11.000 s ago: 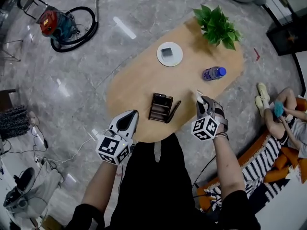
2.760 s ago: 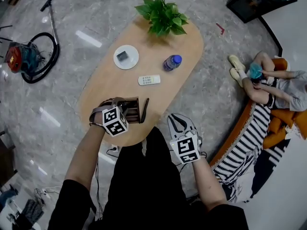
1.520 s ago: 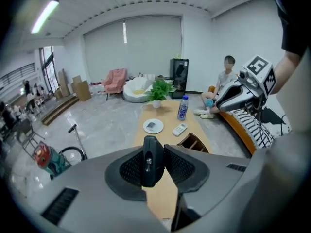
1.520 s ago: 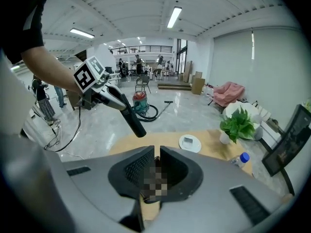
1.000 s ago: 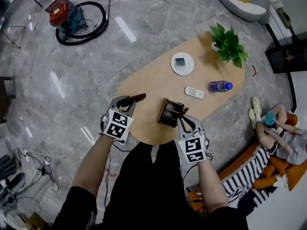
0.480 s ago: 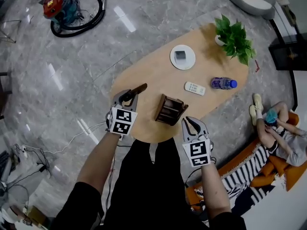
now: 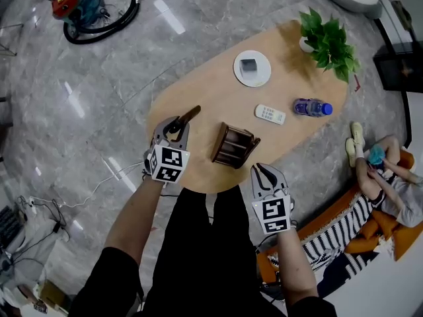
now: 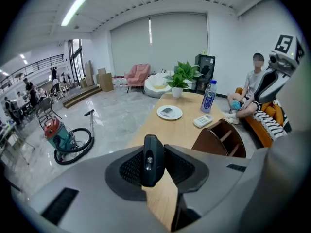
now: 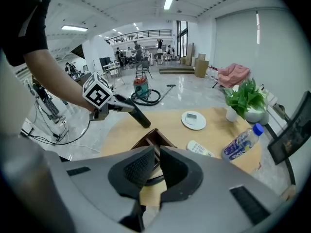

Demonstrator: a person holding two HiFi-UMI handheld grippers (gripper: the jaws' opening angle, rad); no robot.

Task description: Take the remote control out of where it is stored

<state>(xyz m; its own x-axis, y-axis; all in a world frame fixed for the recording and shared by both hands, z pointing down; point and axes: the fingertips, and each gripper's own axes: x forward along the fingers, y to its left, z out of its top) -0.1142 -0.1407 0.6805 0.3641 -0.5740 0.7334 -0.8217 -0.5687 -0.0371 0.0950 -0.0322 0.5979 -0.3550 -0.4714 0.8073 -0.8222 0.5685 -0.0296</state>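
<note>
The white remote control (image 7: 269, 114) lies flat on the oval wooden table (image 7: 198, 98), between the brown storage box (image 7: 233, 146) and a bottle; it also shows as the remote (image 8: 202, 121) and the remote (image 9: 200, 149) in the gripper views. The box stands open-topped near the table's near edge. My left gripper (image 7: 173, 125) is left of the box, shut on a slim dark flat piece (image 7: 188, 116), which shows end-on as the dark piece (image 8: 149, 164) between the pads. My right gripper (image 7: 263, 172) hangs just off the table's near edge, its jaws a narrow gap apart and empty.
A potted plant (image 7: 328, 37) stands at the table's far end, with a white plate (image 7: 252, 68) and a lying water bottle (image 7: 310, 107) nearer. A red vacuum with its hose (image 7: 73, 2) sits on the floor. A person (image 7: 390, 190) sits at the right.
Both grippers have sunk lower. The right gripper has drawn back from the box to beyond the table edge. The left still carries the dark piece.
</note>
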